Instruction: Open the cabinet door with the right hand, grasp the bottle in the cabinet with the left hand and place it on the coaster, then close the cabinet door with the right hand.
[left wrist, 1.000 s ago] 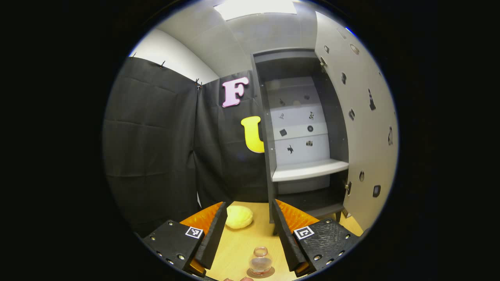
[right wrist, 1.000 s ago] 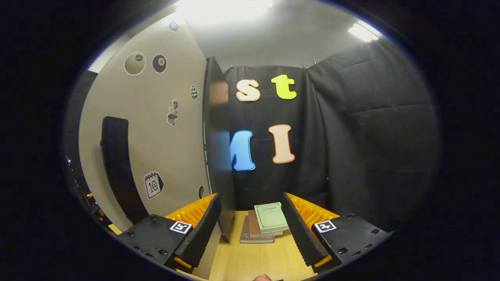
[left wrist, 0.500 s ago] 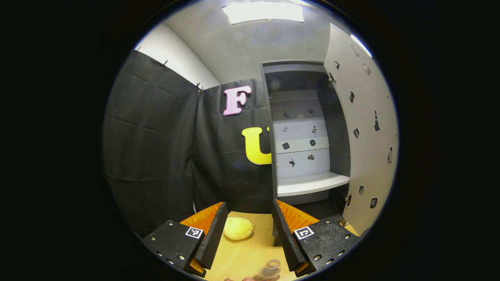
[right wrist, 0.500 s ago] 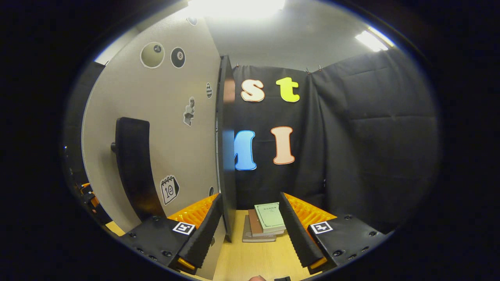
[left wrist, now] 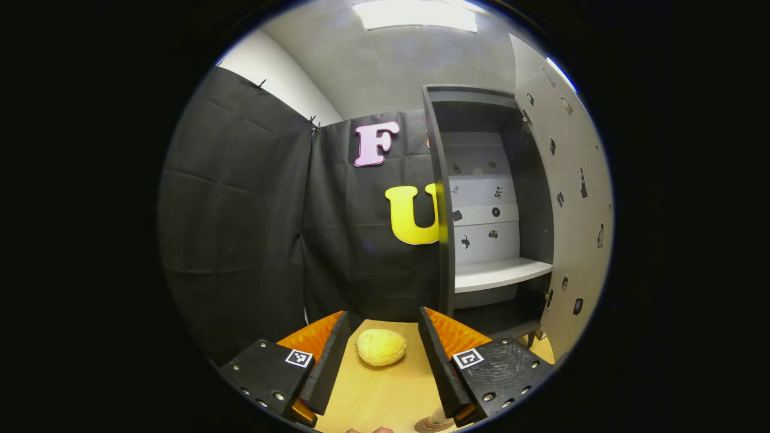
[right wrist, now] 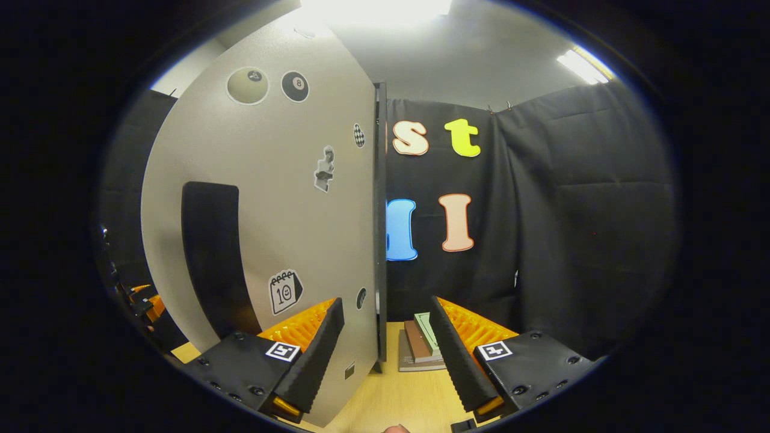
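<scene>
Lower centre of the left gripper view: my left gripper [left wrist: 380, 361] has its fingers apart, empty, over the table [left wrist: 385, 397]. At the bottom edge, right of centre, a sliver of the coaster [left wrist: 428, 426] with something glassy on it, probably the bottle; too cropped to be sure. Cabinet [left wrist: 490, 210] stands open at right, its shelf bare. In the right gripper view my right gripper [right wrist: 385, 355] is spread around the cabinet door [right wrist: 271, 228] edge, not pinching, presumably placed to swing it closed.
</scene>
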The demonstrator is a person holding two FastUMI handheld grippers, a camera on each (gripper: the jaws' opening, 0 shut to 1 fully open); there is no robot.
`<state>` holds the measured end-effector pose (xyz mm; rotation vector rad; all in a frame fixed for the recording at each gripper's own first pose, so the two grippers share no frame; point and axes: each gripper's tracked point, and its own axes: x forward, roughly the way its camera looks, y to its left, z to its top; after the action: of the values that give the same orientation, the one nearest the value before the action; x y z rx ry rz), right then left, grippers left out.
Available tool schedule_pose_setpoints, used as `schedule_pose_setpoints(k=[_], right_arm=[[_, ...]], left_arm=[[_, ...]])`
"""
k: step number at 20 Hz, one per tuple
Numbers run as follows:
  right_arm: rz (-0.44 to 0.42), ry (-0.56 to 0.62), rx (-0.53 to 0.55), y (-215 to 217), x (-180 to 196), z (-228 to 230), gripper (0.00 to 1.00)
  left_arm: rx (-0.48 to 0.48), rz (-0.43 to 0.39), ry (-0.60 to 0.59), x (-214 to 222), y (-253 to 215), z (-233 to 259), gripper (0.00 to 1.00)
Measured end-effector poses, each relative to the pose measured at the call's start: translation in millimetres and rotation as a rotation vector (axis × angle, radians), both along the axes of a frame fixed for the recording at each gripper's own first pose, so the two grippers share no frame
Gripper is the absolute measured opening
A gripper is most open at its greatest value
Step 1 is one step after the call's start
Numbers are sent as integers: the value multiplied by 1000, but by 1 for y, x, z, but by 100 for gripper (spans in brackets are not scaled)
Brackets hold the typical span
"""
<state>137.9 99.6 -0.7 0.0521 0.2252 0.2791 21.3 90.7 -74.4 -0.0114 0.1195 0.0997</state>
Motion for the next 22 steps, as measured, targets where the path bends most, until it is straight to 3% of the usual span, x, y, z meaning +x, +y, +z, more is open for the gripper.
schedule_pose_setpoints(k=[2,3,6,7,8,10,12,14,16,17,18,20,22], right_arm=[[7,-1,1,12,-3,0,92],[12,-1,2,18,-3,0,87],[34,-4,4,36,-3,2,87],[45,-4,6,44,-3,2,92],[54,-3,7,50,-2,2,87],[64,-7,-4,62,-1,3,92],[80,-3,6,74,0,2,87],[97,0,11,86,1,0,92],[120,5,10,102,4,-2,87],[133,7,14,109,6,-3,92],[144,9,20,117,8,-4,87],[170,13,36,133,11,-4,92],[196,17,41,148,18,-8,89]], left_arm=[[-2,-3,4,-2,6,-4,64],[-1,-4,6,-4,11,-5,66],[4,-3,13,-6,20,-10,66],[5,-3,14,-7,24,-12,66],[6,-3,14,-8,27,-12,66],[6,-1,13,-11,34,-13,66],[2,4,12,-14,39,-14,66],[1,12,13,-15,47,-16,66],[4,21,11,-18,56,-16,66],[5,26,11,-21,60,-17,66],[7,32,12,-23,65,-17,66],[14,45,15,-28,73,-19,66],[24,60,20,-33,81,-19,66]])
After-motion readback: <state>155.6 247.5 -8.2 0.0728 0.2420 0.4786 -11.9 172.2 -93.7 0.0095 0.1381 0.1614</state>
